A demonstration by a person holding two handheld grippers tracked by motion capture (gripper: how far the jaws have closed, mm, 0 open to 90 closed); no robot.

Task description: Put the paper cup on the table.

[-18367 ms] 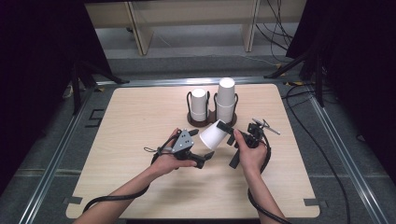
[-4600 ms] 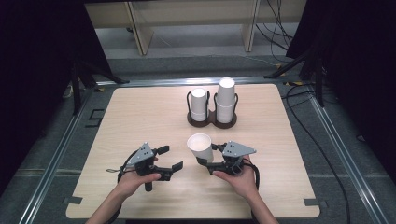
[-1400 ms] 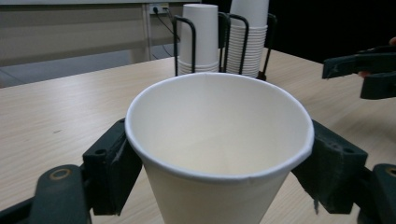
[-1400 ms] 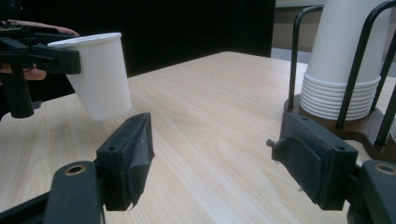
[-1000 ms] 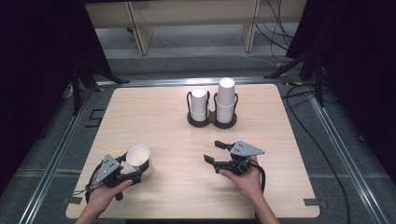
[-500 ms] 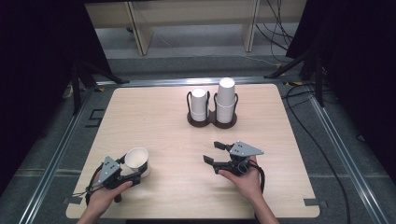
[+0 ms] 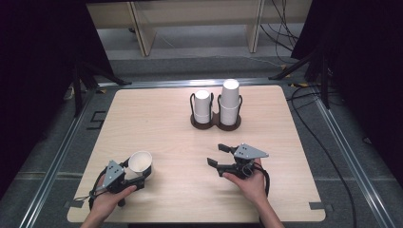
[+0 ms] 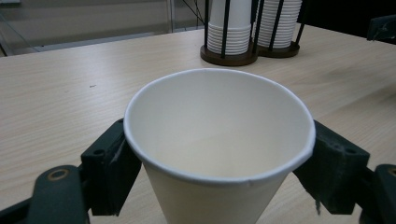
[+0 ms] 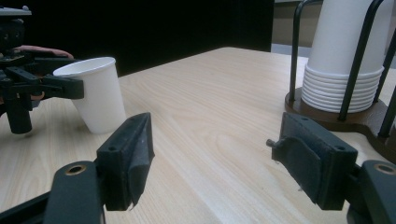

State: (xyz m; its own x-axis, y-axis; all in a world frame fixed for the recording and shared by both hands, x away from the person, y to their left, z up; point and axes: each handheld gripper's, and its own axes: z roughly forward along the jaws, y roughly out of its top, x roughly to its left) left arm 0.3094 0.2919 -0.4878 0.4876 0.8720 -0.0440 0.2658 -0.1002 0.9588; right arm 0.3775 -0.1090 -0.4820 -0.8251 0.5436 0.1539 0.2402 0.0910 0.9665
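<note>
While upright, cup (image 8: 219,140) between left jaws

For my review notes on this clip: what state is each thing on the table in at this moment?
paper cup: upright, mouth up, empty, standing on the table between the left gripper's jaws.
left gripper: jaws against the cup's sides just under its rim, having just been opening.
right gripper: open, nothing between its jaws.
cup holder: two stacks of upside-down cups, the right stack taller.
table: bare wood elsewhere.
</note>
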